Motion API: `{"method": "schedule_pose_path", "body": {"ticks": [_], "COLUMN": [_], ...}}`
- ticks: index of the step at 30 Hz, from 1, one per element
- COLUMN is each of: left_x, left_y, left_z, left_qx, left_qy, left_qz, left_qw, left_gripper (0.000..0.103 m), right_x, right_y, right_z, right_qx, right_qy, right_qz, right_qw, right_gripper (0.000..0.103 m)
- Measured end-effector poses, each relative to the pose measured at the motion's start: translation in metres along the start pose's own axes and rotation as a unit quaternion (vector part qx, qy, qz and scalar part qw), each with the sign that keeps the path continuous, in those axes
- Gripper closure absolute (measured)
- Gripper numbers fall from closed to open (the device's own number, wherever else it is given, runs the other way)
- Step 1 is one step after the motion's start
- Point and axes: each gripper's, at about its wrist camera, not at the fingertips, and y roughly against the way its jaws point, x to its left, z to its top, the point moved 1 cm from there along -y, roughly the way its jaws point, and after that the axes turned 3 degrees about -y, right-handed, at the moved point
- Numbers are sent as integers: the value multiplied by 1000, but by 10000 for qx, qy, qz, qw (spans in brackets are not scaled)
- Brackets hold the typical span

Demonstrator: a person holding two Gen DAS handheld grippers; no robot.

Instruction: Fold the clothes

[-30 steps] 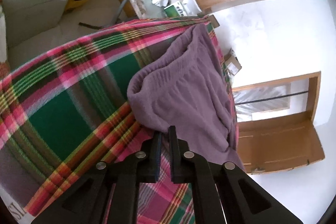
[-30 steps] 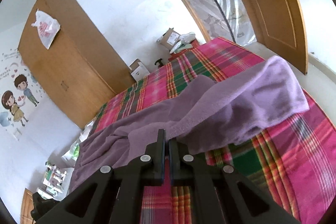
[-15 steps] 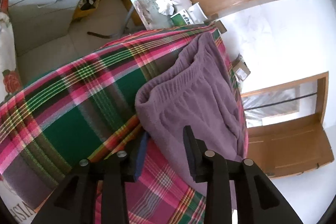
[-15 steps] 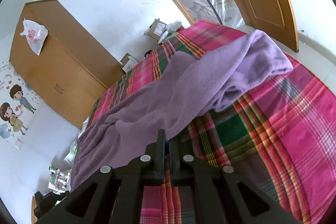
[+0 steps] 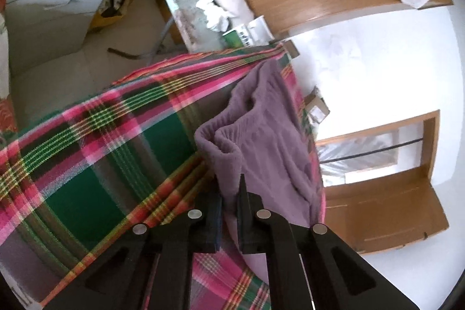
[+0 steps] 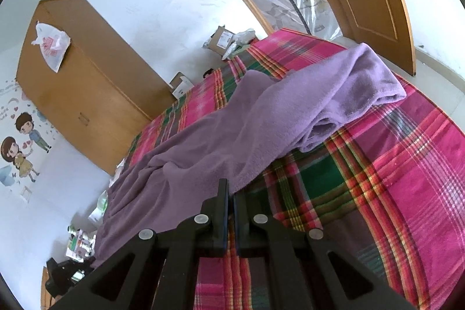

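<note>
purple trousers [image 5: 270, 153], one pair, pinched by both left tongs [image 5: 231, 193] and right tongs [image 6: 231, 193]

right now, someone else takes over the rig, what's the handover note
Left gripper: shut on the waistband end of the purple trousers.
Right gripper: jaws nearly closed at the trousers' side edge; whether cloth is pinched cannot be told.
Trousers lie lengthwise on the plaid bedspread, rumpled, far leg end bunched and partly doubled over.
Done: no clean fold visible.
Left: smooth the trousers flat, lay leg over leg, then fold lengthwise.
</note>
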Motion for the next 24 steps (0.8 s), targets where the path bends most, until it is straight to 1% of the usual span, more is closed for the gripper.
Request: {"method": "schedule_pose_path", "body": {"ticks": [4, 10, 18, 24], "left_x": [-3, 2, 14, 32], "left_y": [9, 22, 37, 39], "left_z": [-1, -3, -9, -13], "left_qx": [-65, -81, -150, -75], "left_qy": [-51, -67, -36, 61], "left_qz": [-119, -175, -198, -95], "left_qw": [9999, 9998, 9997, 9999], "left_gripper": [96, 97, 97, 97], "right_x": [0, -1, -11, -23], "right_y": [14, 38, 55, 52], "right_z": [-1, -8, -25, -44], "right_qx": [-45, -95, 41, 287], "right_qy": [-52, -35, -252, -379], "right_qz": [90, 186, 242, 64], "right_qw": [9999, 9998, 9994, 9988], "right_gripper": [100, 100, 100, 100]}}
